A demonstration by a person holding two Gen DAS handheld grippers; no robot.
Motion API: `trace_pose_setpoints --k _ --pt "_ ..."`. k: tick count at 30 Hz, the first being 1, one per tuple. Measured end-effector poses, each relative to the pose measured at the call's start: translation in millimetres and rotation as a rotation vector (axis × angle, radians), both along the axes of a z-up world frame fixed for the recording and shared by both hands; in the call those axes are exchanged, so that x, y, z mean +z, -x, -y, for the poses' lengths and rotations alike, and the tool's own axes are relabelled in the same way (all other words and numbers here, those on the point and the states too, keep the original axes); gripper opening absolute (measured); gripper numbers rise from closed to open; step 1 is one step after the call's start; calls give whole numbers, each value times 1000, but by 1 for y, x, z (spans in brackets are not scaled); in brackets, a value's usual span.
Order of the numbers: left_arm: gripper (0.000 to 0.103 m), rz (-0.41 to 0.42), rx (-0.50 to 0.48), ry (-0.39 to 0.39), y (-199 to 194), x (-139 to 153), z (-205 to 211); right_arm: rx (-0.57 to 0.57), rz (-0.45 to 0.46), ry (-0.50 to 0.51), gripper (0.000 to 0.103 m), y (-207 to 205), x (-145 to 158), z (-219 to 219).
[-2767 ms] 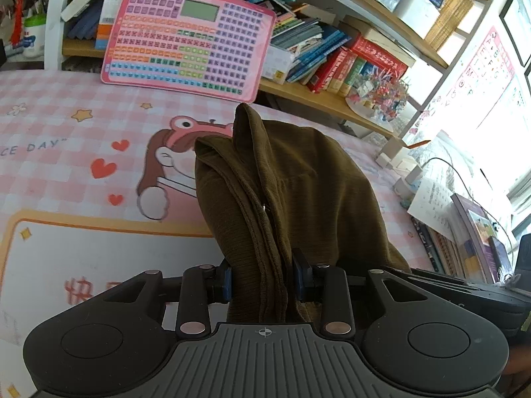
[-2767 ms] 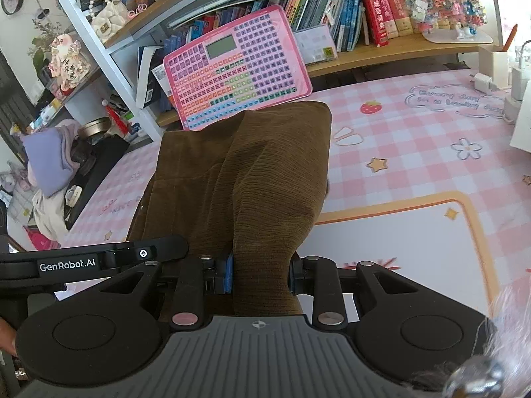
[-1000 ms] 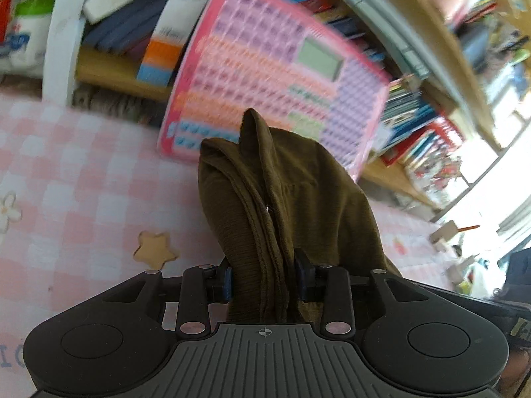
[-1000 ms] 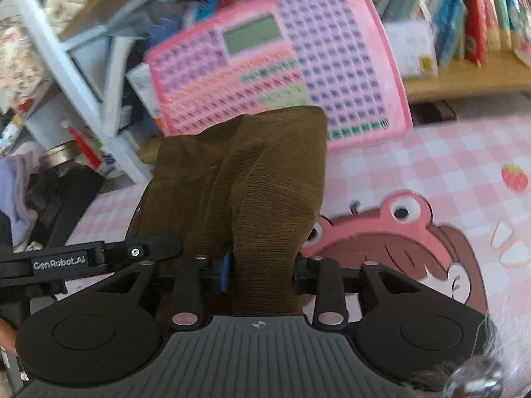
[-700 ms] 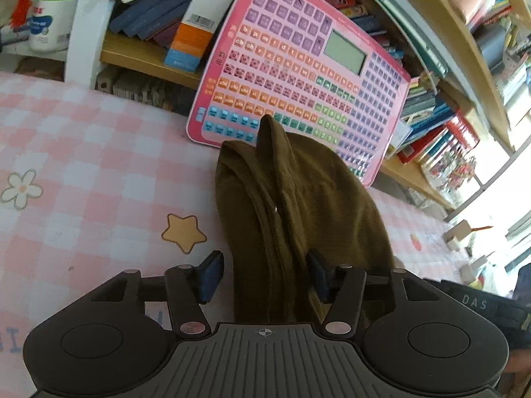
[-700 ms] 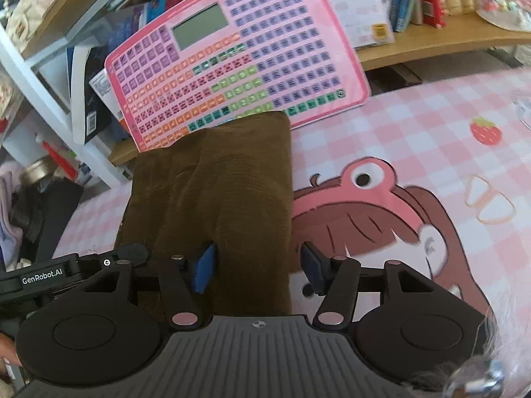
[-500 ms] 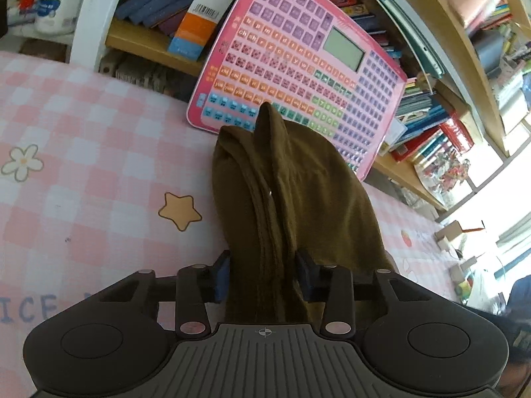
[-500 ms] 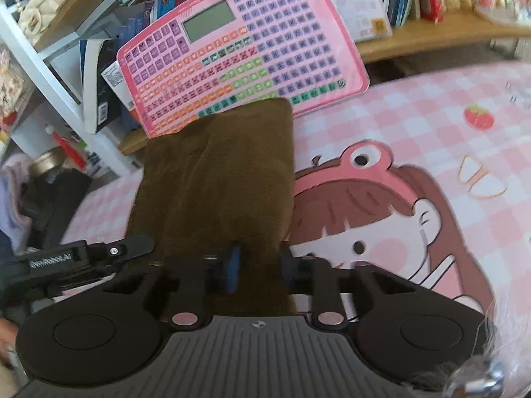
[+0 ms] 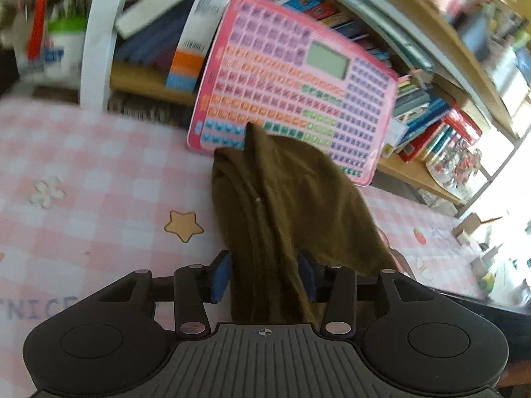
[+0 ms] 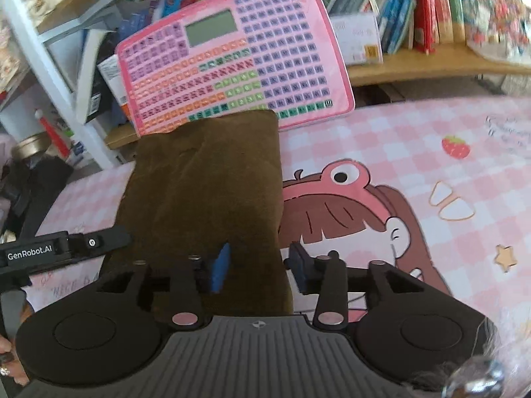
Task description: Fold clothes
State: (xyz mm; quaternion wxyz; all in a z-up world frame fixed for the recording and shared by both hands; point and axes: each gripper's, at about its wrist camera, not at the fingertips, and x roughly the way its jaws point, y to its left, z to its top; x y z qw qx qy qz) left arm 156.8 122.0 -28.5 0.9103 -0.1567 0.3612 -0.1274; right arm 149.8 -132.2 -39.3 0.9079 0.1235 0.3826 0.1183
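Brown cloth (image 9: 292, 199), folded thick, lies on pink checked tabletop (image 9: 83, 172) near pink button board (image 9: 292, 89). Soft, floppy, light; best pinched at near edge through all layers. Left tool (image 9: 264, 278) and right tool (image 10: 257, 265) tilted down, jaws opening, cloth between but let go.

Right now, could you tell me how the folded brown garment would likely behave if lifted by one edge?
The brown garment would probably flop and unfold, since its layers drape in soft creases. It looks light; the ribbed knit likely resists slipping on the pink checked tablecloth.
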Motion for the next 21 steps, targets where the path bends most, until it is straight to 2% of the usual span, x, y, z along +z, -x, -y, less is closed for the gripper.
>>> trace_pose_setpoints --k 4,8,10,14,21 --pt "55 37 29 -61 31 8 13 37 49 60 53 26 9 -3" --pt "65 33 71 -86 57 11 23 54 87 116 60 50 14 -3" --pt "67 23 95 -98 68 11 28 49 92 126 68 59 15 0" --pt "78 21 126 -135 86 11 43 34 84 138 75 73 13 6" --pt "80 15 152 -174 106 11 60 43 67 142 81 92 8 15"
